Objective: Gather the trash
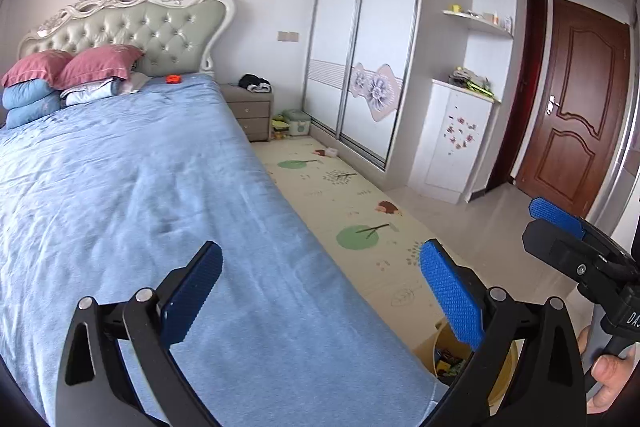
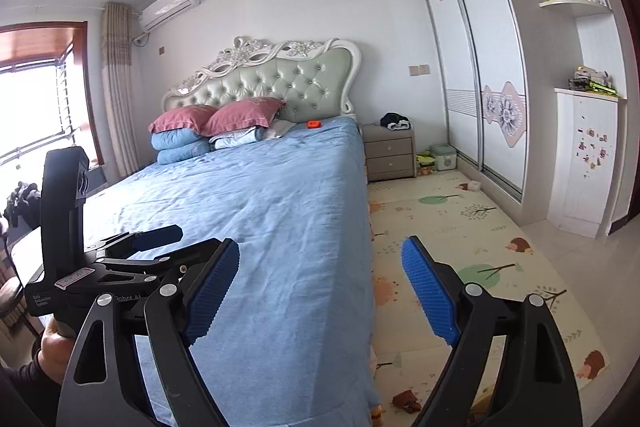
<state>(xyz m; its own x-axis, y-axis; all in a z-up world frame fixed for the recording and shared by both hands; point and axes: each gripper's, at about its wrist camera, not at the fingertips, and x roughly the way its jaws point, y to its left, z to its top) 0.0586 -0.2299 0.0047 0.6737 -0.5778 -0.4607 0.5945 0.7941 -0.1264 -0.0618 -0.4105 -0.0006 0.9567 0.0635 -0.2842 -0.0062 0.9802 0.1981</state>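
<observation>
While both grippers are hanging empty above the bed's foot, the person is looking for the next piece of trash

The left gripper (image 1: 320, 291) and right gripper (image 2: 320, 291) are standing with fingers released, nothing between them. A yellow bin (image 1: 472, 359) holding scraps is sitting on the floor just beside the bed (image 1: 160, 187); brown scraps (image 2: 406, 399) are lying on the play mat (image 2: 460, 227), an orange item (image 2: 314, 123) near the pillows. The next move is probably calling for lowering toward the mat scraps
</observation>
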